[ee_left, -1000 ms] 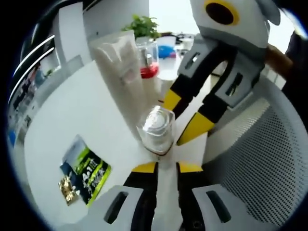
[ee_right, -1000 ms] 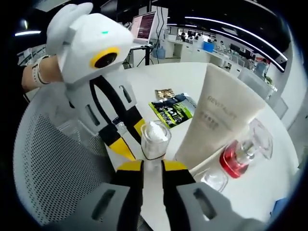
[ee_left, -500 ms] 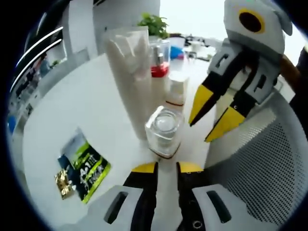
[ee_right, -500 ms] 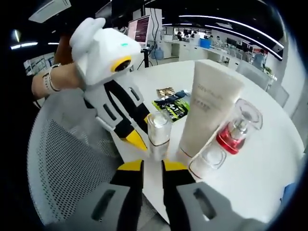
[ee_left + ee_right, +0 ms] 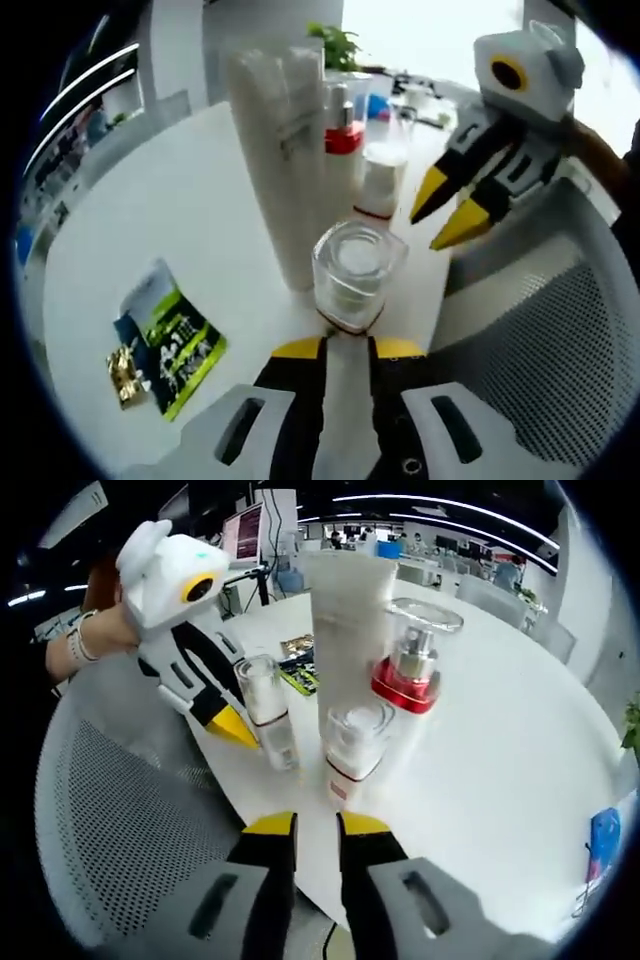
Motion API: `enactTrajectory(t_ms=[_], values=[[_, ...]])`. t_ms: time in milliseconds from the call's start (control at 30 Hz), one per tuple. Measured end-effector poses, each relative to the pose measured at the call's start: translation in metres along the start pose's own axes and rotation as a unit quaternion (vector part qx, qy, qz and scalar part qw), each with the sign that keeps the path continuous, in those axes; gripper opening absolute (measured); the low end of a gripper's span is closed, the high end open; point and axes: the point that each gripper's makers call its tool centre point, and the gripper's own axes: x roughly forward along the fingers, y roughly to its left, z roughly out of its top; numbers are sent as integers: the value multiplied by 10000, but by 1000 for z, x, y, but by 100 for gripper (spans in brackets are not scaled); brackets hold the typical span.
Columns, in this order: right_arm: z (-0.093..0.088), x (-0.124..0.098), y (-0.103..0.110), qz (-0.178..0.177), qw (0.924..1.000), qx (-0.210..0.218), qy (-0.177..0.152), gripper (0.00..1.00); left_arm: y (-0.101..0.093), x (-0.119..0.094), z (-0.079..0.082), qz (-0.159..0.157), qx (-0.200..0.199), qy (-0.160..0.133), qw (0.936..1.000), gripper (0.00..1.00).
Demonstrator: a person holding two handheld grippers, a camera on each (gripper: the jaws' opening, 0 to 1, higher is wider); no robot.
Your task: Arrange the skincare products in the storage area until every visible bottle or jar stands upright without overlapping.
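We see four skincare items standing upright in a tight cluster near the desk point(image 5: 480, 730) edge that faces us: a tall white squeeze tube point(image 5: 347, 620), a clear pump bottle with a red collar point(image 5: 408, 675), a small white jar-like bottle with a clear cap point(image 5: 352, 745), and a short clear glass bottle point(image 5: 270, 710).

The left tool point(image 5: 347, 345) sits just short of the short clear glass bottle point(image 5: 357, 275), its yellow-tipped jaws nearly together and holding nothing. The right tool point(image 5: 312, 825) hangs short of the cluster, jaws close to each other and empty; in the left gripper view the right tool point(image 5: 452, 210) shows its jaws parted a little.

The risk, as we judge it, lies in how close everything stands. A sideways nudge on the glass bottle could tip it against the white squeeze tube point(image 5: 285, 130), and the tall tube could then fall across the pump bottle point(image 5: 340, 150). The glass bottle also stands near the desk edge, so a push outward could send it off toward the perforated white chair point(image 5: 110, 830).

Against the earlier frame, the right tool has drawn back from the glass bottle, and the small capped bottle point(image 5: 380, 180) now shows plainly. A green printed packet point(image 5: 170, 340) lies flat, well apart from the cluster.
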Motion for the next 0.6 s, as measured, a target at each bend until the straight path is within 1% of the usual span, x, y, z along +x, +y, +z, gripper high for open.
enactTrajectory(t_ms=[133,333,600], values=[[2,3,-6,-86,9999,22,-90,18,0,2,3,11,-49,-45,10000,12],[6,8,-10,-116,9998,8,-155,17,-1,6,6,21,-177,-99,9998,11],[7,13,-13,-104,9998,46,-170,16,-2,13,12,5,-400,-207,9990,10]])
